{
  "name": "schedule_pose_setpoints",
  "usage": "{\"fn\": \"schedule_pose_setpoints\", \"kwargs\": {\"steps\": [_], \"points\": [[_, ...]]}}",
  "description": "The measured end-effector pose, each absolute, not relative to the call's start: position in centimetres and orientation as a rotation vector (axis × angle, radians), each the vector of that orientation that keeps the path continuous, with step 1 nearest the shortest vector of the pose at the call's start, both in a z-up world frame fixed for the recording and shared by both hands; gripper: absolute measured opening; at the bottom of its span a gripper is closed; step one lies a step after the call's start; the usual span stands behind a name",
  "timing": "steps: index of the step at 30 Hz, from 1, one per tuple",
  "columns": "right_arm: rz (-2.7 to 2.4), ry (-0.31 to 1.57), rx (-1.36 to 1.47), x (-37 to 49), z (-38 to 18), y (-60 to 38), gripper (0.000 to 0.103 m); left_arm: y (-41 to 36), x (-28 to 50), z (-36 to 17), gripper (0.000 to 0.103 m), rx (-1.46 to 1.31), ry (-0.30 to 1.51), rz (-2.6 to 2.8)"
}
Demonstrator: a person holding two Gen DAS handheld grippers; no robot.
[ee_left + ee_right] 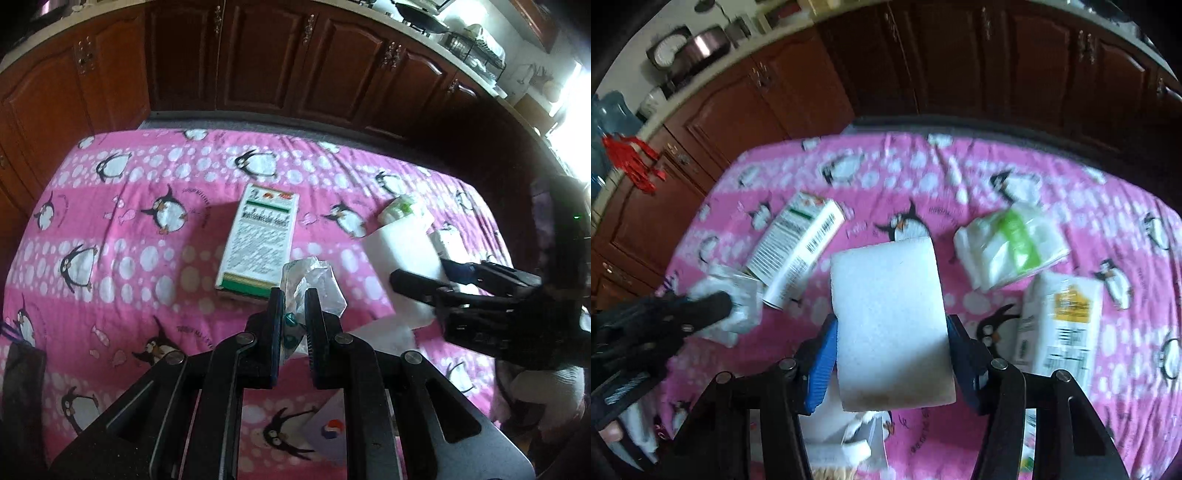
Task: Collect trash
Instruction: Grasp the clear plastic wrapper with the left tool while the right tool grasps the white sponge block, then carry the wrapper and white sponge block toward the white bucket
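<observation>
Two grippers busy over the desk with the pink penguin cloth [110, 236]. Left gripper [294, 295] has its jaws nearly shut, pinching a crumpled clear plastic wrapper [314, 280] just off the near end of the green-and-white box [258, 240]. Right gripper [890, 332] has its jaws around a white foam block [890, 314], pads against both sides. A tissue pack [1008, 243] and a yellow-label packet [1060, 321] sit toward the right edge.

Dim indoors, lit by daylight flaring white at the window [570, 122], upper right in the left view. Soft shadows on the pink cloth [122, 236]. Strong fisheye bending, dark corners. Right view smeared, probably motion blur; cabinets [960, 62] murky.
</observation>
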State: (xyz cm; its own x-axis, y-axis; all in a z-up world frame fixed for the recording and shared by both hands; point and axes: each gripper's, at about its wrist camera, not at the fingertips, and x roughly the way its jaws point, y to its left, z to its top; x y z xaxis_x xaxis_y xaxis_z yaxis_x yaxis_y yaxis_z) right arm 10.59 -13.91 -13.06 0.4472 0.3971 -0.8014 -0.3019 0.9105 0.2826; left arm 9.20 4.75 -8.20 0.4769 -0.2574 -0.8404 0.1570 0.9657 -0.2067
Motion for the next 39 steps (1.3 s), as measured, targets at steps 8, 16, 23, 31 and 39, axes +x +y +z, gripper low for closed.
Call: {"fn": "schedule_pose_setpoints", "kwargs": {"steps": [8,16,23,31,39], "points": [[0.408,0.939,0.18,7.0,-9.7,-18.8,0.055,0.6,8.3,-6.0,0.009,-0.072,1.003,-0.332],[0.324,0.895,0.231,3.1,-8.7,-25.5,0.055,-5.4,6.7,-5.0,0.009,-0.005,0.989,-0.427],[0.224,0.862,0.29,0.0,-8.1,-32.1,0.056,-11.5,5.5,-3.9,0.009,0.053,0.977,-0.525],[0.098,0.843,0.352,-3.6,-8.5,-39.5,0.056,-18.9,4.1,-3.4,0.009,0.119,0.973,-0.638],[-0.062,0.837,0.417,-7.8,-9.4,-48.1,0.056,-26.4,2.7,-3.7,0.009,0.167,0.985,-0.76]]}}
